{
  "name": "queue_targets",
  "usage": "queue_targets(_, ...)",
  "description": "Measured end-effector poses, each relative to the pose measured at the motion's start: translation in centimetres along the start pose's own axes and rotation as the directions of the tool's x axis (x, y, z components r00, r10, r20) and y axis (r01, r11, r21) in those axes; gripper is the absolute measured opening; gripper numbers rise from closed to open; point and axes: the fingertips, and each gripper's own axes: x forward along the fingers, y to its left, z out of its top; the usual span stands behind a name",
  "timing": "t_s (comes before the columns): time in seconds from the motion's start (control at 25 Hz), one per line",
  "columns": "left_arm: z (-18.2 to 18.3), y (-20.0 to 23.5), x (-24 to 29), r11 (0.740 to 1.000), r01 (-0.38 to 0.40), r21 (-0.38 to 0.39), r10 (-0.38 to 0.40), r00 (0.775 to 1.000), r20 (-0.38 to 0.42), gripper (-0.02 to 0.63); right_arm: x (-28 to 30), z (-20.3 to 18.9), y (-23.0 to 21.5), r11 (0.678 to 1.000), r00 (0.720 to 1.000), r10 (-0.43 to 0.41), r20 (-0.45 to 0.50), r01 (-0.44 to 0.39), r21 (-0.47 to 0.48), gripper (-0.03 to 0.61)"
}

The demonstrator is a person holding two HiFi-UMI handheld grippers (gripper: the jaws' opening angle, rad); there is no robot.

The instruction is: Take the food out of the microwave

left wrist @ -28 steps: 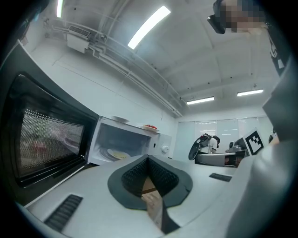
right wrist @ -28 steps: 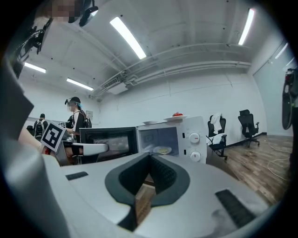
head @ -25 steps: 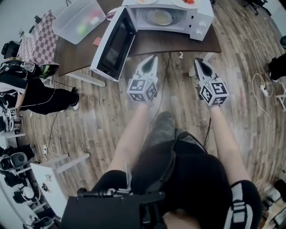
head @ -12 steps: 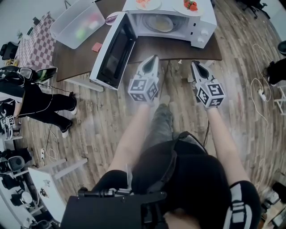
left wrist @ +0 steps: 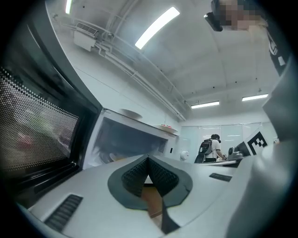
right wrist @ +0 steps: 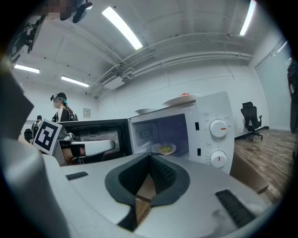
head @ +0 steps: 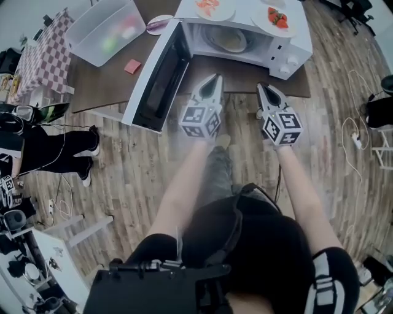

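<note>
The plate of food (right wrist: 164,148) sits inside the microwave (head: 288,46), on the cavity floor toward the back. The microwave door (head: 156,76) stands fully open to the left. Both tongs are outside the oven, near the front edge of the worktop (head: 98,83), pointing toward the opening. The left tongs (head: 212,81) are clenched, tips together with nothing between them, and aim at the hinge side close to the door's inner face. The right tongs (head: 264,91) are likewise clenched and empty, aimed at the cavity. In the right gripper view the plate appears just above their closed tips, well apart from them. In the left gripper view the cavity is hazy and the plate shows only as a pale sliver. The food cannot be made out beyond a yellowish heap. On the microwave's top stand a plate with pinkish food (head: 215,7), cut off by the upper edge, and a plate with red food (head: 277,17). A clear plastic bin (head: 104,30) rests on the worktop left of the door
</note>
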Motion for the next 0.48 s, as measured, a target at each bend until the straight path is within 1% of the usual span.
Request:
queue_targets(0.16,0.0,1.1,0.9,1.000,0.003,-0.002,-0.003,1.000,0.009,0.008,2.5,0.1,0.0,1.000,1.000,0.003,0.016,-0.004,0.024,0.003)
queue_targets(0.24,-0.2,1.9,1.2,1.000,-0.001,-0.005,0.001,1.000,0.009,0.008,3.6,0.0,0.4,0.999,1.000,0.019,0.017,-0.020,0.036,0.043)
queue_targets(0.32,-0.4,2.5,1.6,1.000,-0.003,-0.006,0.003,1.000,0.005,0.008,4.5,-0.2,0.6,0.998,0.999,0.028,0.015,-0.029,0.058,0.044)
queue_targets(0.48,-0.8,3.4,3.2,1.000,0.002,-0.005,-0.002,1.000,0.001,0.008,6.3,-0.4,-0.2,0.996,1.000,0.015,0.018,-0.016,0.084,0.044)
